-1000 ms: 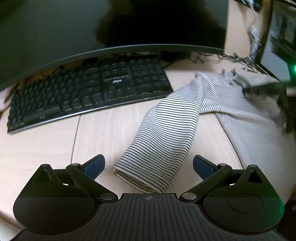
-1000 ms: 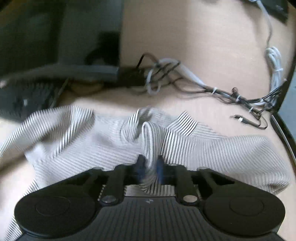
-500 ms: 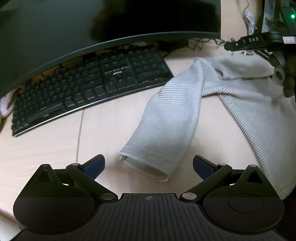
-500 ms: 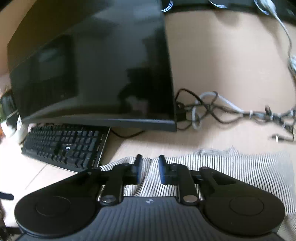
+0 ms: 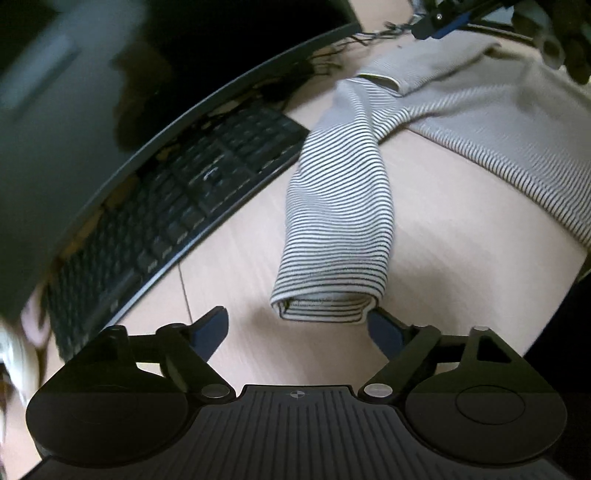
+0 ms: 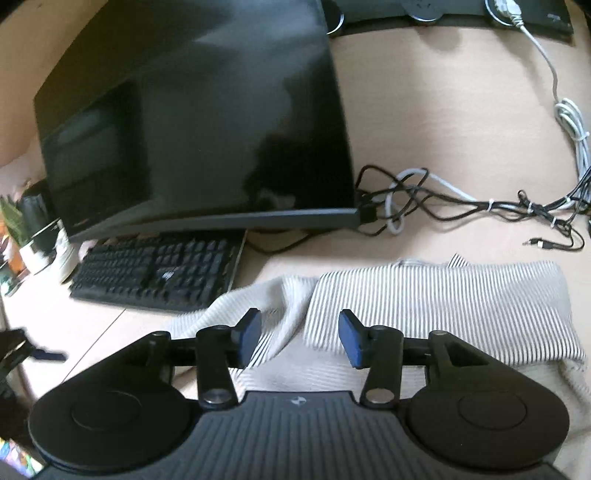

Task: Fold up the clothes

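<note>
A black-and-white striped top (image 5: 480,122) lies on the wooden desk. Its sleeve (image 5: 340,206) runs toward me, and the cuff (image 5: 325,306) lies just ahead of my open left gripper (image 5: 299,328), between the blue pads and near the right one. In the right wrist view the folded body of the top (image 6: 443,306) lies under and ahead of my right gripper (image 6: 299,336), which is open and holds nothing. The right gripper also shows at the top of the left wrist view (image 5: 443,22).
A black monitor (image 6: 199,122) and a black keyboard (image 6: 155,273) stand at the back left of the desk (image 5: 229,266). Tangled cables (image 6: 461,203) lie behind the top on the right. Small items (image 6: 33,236) stand at the far left.
My right gripper has let go of the top's fabric and opened. The top now lies flatter on the desk. My left gripper has come closer to the sleeve cuff.
</note>
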A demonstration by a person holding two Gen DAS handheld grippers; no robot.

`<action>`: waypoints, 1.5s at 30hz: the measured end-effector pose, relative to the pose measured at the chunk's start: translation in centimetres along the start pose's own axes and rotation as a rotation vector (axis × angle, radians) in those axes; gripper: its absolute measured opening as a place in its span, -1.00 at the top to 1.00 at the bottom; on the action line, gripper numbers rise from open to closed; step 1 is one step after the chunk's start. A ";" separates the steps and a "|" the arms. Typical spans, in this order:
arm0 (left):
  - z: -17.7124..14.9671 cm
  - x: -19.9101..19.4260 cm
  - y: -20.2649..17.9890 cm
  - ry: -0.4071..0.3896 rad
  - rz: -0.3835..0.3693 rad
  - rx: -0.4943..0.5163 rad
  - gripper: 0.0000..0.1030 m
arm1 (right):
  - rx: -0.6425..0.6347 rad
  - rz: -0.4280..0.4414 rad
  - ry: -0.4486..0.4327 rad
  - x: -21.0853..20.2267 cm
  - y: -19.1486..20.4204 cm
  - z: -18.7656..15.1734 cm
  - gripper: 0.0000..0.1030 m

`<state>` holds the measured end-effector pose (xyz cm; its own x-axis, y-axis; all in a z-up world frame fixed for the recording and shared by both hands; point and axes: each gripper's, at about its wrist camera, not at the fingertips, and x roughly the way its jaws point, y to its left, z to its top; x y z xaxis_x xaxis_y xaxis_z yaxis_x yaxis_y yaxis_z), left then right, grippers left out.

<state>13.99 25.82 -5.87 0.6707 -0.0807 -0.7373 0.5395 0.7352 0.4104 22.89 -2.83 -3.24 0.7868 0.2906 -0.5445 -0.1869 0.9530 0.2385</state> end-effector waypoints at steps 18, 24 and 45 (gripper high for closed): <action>12.0 -0.6 3.6 -0.220 -0.363 -0.548 0.79 | -0.168 0.276 0.100 -1.9 6.6 -1.5 -0.07; 16.2 0.1 3.1 -0.239 -0.519 -0.729 0.80 | -0.107 0.187 0.062 -4.8 0.9 -1.2 -0.10; 31.5 0.0 -6.2 -0.392 -0.662 -0.776 -0.43 | 0.160 -0.053 -0.038 -10.9 -15.7 -3.1 -0.13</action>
<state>26.66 0.07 8.53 0.5556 -0.7239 -0.4090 0.4773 0.6805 -0.5560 15.42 -20.65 -3.50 0.8155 0.2340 -0.5294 -0.0512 0.9402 0.3368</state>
